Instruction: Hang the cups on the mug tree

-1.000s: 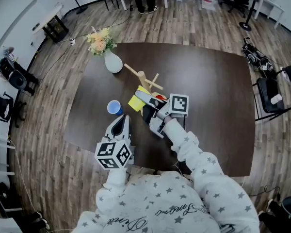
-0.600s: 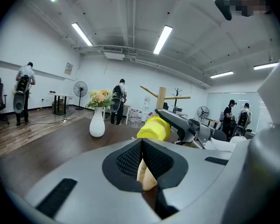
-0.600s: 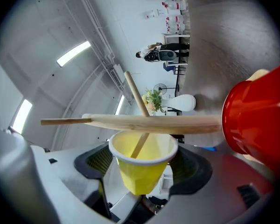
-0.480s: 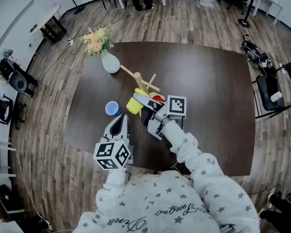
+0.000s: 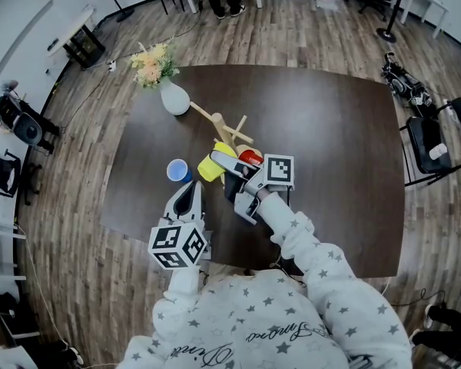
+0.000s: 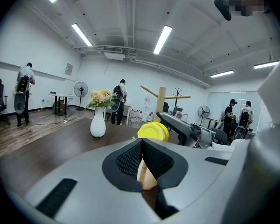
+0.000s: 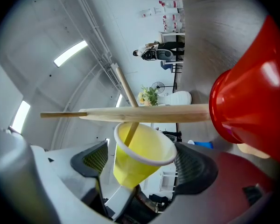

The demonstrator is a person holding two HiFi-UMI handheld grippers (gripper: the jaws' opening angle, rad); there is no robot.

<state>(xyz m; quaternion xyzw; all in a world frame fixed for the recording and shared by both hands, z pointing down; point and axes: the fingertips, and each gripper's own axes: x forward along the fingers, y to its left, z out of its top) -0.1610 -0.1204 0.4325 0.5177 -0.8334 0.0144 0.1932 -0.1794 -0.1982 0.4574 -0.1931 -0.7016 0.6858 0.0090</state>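
Note:
The wooden mug tree (image 5: 229,129) stands mid-table. A red cup (image 5: 250,157) hangs on one of its pegs (image 7: 144,113). A yellow cup (image 7: 140,157) hangs mouth-first on a thin peg, between the jaws of my right gripper (image 7: 142,164). Those jaws are opening, and a gap shows between the left pad and the cup wall. A blue cup (image 5: 178,171) stands upright on the table, left of the tree. My left gripper (image 5: 190,198) hovers at the near table edge with its pads together and nothing in them. In its view the yellow cup (image 6: 153,131) shows ahead.
A white vase (image 5: 177,98) with flowers stands behind the tree at the far left of the dark table (image 5: 330,144). Chairs and gear stand on the wooden floor around it. People stand at the far wall.
The right gripper's jaws have spread apart around the yellow cup, which has shifted slightly left on the peg. The left gripper has stayed in place.

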